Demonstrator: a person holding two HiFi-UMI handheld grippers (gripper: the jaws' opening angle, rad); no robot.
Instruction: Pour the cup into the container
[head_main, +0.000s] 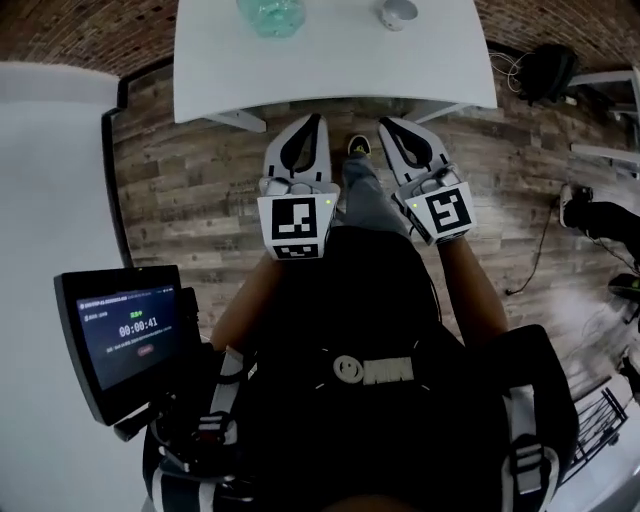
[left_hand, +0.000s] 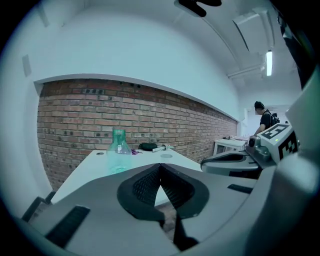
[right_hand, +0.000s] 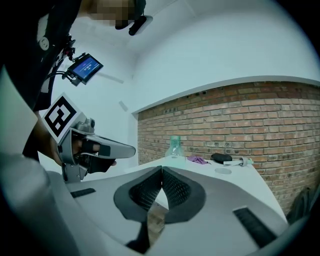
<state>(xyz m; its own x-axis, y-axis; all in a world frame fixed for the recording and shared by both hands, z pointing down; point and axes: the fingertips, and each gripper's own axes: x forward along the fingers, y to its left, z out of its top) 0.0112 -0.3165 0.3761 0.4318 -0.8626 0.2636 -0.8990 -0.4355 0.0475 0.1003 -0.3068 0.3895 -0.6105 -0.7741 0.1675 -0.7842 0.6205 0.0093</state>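
A clear green-tinted bottle-shaped container (head_main: 270, 14) stands on the white table (head_main: 330, 70), near its far edge. To its right sits a small white cup (head_main: 398, 12). Both grippers hang over the floor on the near side of the table, short of its front edge. My left gripper (head_main: 319, 119) is shut with nothing between its pads, and so is my right gripper (head_main: 384, 125). In the left gripper view the shut left gripper (left_hand: 160, 165) points toward the container (left_hand: 118, 150). The right gripper (right_hand: 162, 169) faces the container (right_hand: 174, 148) and the low cup (right_hand: 223, 171).
A purple cloth (right_hand: 198, 160), a black item (right_hand: 220, 158) and a white tool (right_hand: 240, 161) lie at the table's back by the brick wall. A timer screen (head_main: 122, 330) hangs at my left. Cables and a bag (head_main: 548, 70) lie on the floor at right. A person (left_hand: 265, 120) stands far off.
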